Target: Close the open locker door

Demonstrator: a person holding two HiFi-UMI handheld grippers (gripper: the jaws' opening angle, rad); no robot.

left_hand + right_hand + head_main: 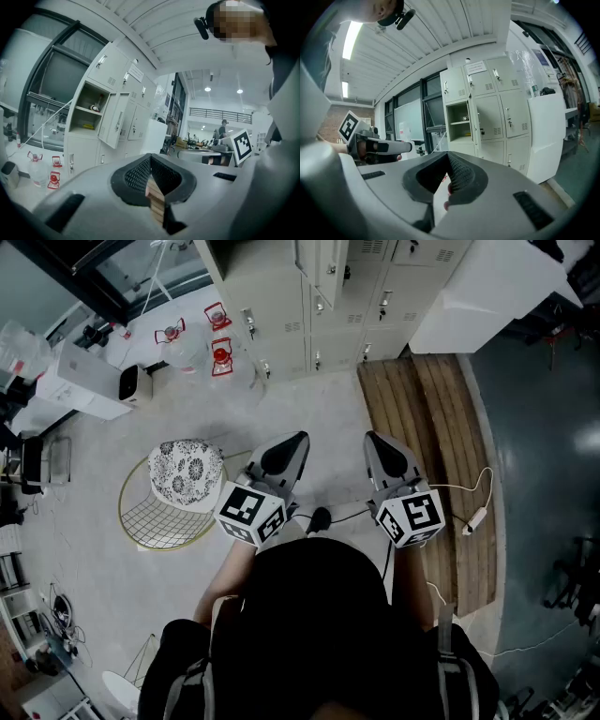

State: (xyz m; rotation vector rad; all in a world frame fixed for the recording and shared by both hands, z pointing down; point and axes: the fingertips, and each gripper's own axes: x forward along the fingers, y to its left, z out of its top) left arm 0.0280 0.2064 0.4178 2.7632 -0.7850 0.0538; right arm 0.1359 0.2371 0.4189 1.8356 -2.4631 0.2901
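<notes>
A bank of cream lockers [356, 296] stands ahead along the top of the head view. One locker door [114, 120] hangs open, swung out from a compartment [88, 108] with a shelf and small items inside. The right gripper view shows the same open compartment [459, 123] with the door [475, 119] edge-on beside it. My left gripper [298, 440] and right gripper [371, 438] are held side by side in front of me, well short of the lockers. Both point toward them. Each has its jaws shut with nothing between the pads [151, 174] [457, 173].
A wire chair with a patterned cushion [178, 486] stands to my left. A wooden platform [441, 427] runs along the right, with a white cable and plug [473, 518] on it. Red lanterns [220, 352] and a water jug sit by the lockers' left end. A white cabinet [483, 292] stands right of the lockers.
</notes>
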